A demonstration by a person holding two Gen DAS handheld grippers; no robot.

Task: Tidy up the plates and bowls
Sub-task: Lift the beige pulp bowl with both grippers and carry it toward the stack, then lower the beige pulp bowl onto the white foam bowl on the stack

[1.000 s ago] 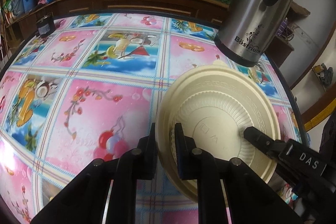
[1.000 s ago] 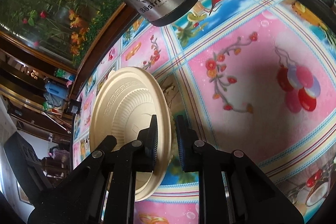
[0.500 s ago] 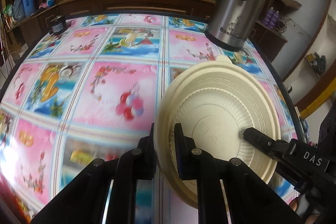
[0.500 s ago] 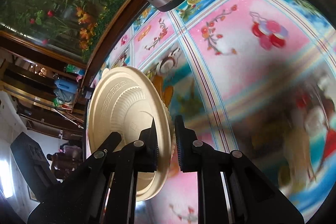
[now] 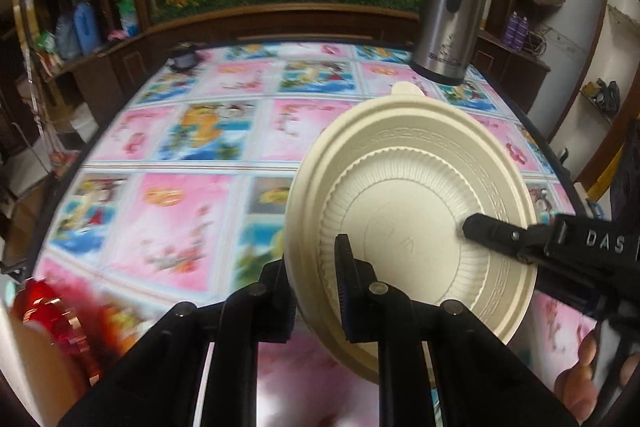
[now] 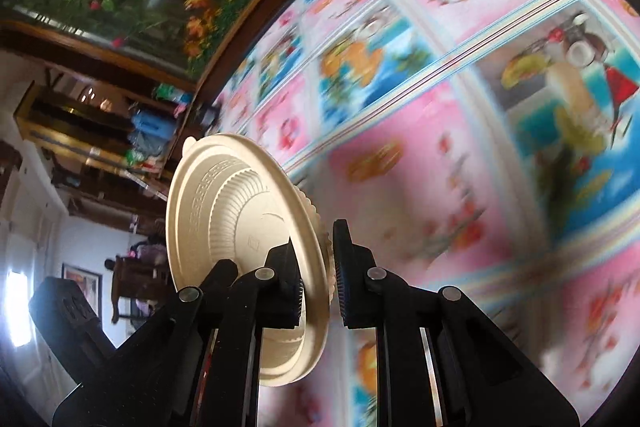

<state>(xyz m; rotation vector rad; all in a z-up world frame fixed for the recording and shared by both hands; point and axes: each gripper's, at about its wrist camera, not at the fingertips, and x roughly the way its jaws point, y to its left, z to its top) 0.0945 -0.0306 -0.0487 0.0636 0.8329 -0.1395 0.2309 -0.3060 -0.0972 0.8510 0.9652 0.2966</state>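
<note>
A cream plastic plate [image 5: 408, 203] hangs in the air above the table, tilted. My left gripper [image 5: 314, 291] is shut on its near rim. My right gripper [image 6: 318, 267] is shut on the opposite rim of the same plate [image 6: 224, 211]. The right gripper's finger [image 5: 500, 233] reaches onto the plate from the right in the left wrist view. The plate's underside and whatever lies under it are hidden.
The table [image 5: 192, 155] has a pink and blue picture cloth. A steel thermos jug [image 5: 448, 11] stands at its far right corner. A small dark jar [image 5: 184, 59] sits at the far left. A red object [image 5: 52, 323] is blurred at near left. A wooden cabinet stands behind.
Both grippers have lifted the plate and pulled it back from the jug toward the near side. The jug now looks smaller and farther. A red object has come into view at near left.
</note>
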